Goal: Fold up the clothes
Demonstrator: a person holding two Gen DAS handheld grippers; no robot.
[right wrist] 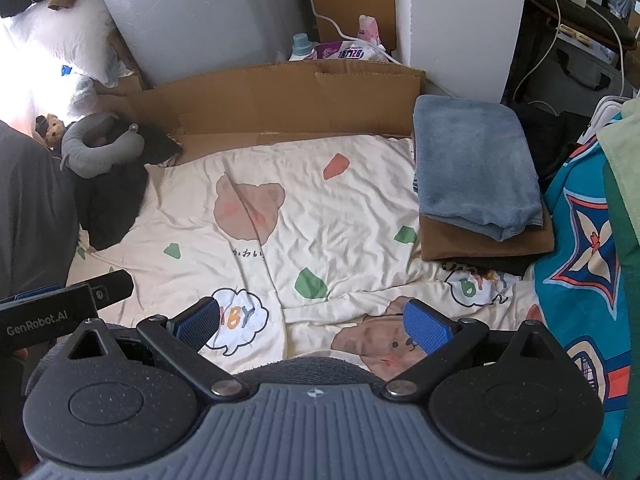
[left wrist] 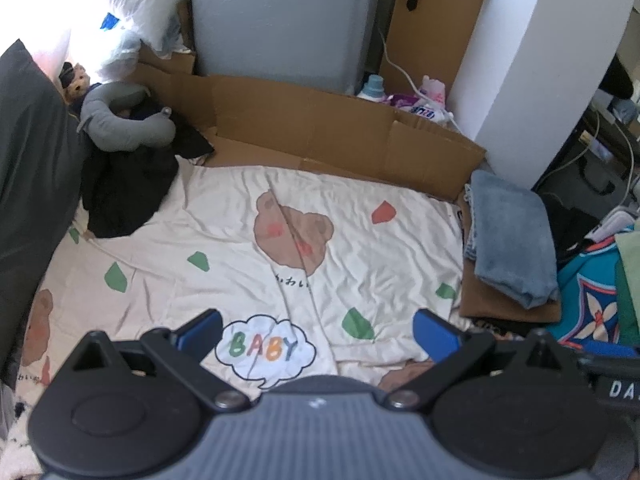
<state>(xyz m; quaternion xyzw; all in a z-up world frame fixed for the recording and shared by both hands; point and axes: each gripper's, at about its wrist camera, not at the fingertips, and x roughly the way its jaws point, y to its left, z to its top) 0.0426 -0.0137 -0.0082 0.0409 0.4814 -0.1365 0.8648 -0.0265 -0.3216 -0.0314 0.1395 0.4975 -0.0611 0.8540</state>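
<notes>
Overhead, both grippers were held above a cream sheet (left wrist: 360, 248) printed with brown bears, green and red patches and a "BABY" cloud (left wrist: 266, 347), which lay spread and creased over the bed. The left gripper (left wrist: 318, 330) was seen with its blue fingers (left wrist: 434, 334) set wide apart, nothing between them, and the right gripper (right wrist: 316, 320) was likewise spread wide with its ribbed blue fingers (right wrist: 426, 326) empty. At the right edge of the sheet a stack of folded clothes was found: a blue-grey folded piece (right wrist: 476, 172) on top, a brown folded piece (right wrist: 480, 246) beneath it, and a dark layer at the bottom. Just beside the stack, a bright blue patterned fabric (right wrist: 580, 264) was bunched at the right side. At the far left corner a dark garment (left wrist: 128, 196) was heaped on the sheet, with a grey neck pillow (left wrist: 124, 124) resting on top and a small plush toy (left wrist: 74, 80) behind it. Flattened cardboard (left wrist: 320, 120) was propped along the far edge of the bed as a low wall, rather than as a closed box; behind it a bottle with a blue cap (right wrist: 301, 46) and a pink and purple packet (right wrist: 344, 50) were tucked against a grey panel (left wrist: 276, 20). Part of the left device, marked "GenRobot.AI", was caught at the left of the right wrist view.
</notes>
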